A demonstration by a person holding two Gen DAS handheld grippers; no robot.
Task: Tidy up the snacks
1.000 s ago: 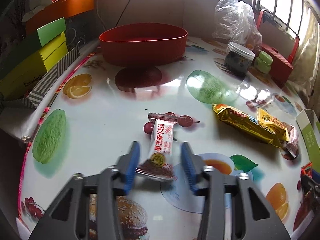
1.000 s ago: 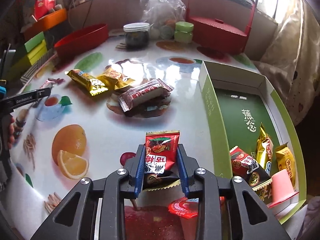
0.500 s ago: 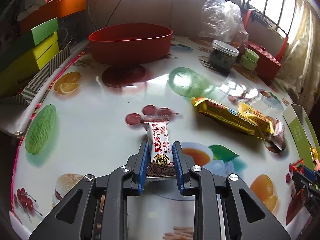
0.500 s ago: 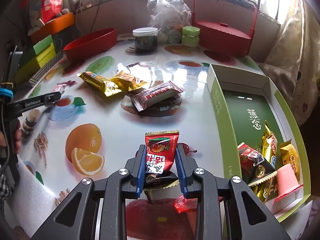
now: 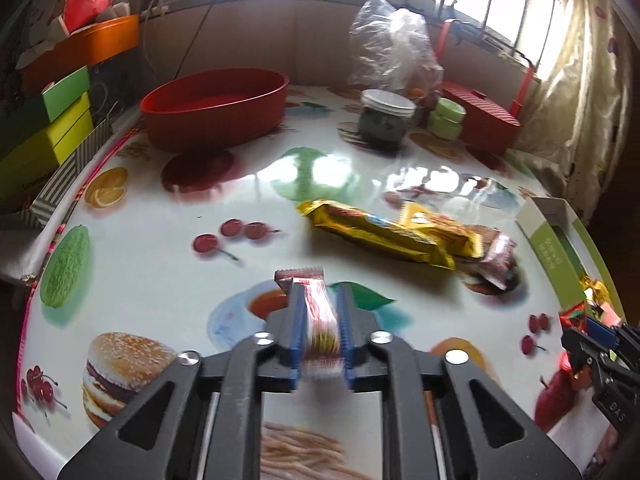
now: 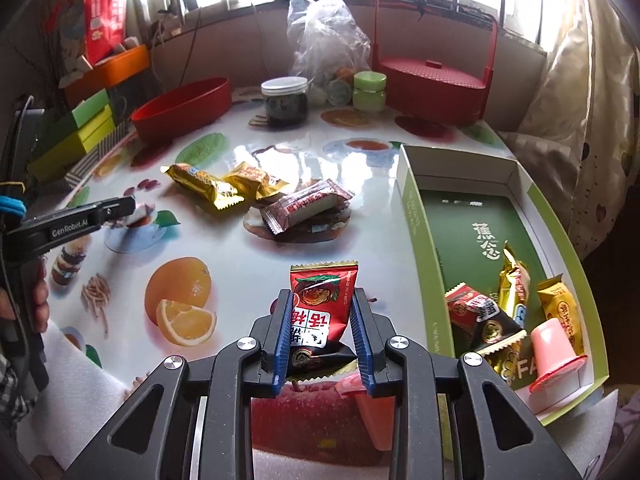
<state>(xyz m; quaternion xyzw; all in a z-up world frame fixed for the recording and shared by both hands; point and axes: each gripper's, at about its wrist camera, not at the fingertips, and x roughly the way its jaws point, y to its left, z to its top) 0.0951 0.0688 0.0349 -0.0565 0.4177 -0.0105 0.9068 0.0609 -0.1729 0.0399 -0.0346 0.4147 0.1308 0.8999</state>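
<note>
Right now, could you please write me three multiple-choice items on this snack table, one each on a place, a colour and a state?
1. Where does the green box lie?
A. on the table's right side
B. inside the red bowl
C. under the plastic bag

2. What colour is the lid of the dark jar?
A. orange
B. white
C. black

3. What is the left hand-held gripper doing?
A. standing open above a snack
B. shut on nothing
C. shut on a white snack bar

Answers:
1. A, since the right wrist view shows the box at the right edge of the table, apart from the red bowl.
2. B, since the screw lid is plainly white.
3. C, since its blue pads press both sides of the bar, which is off the table.
</note>
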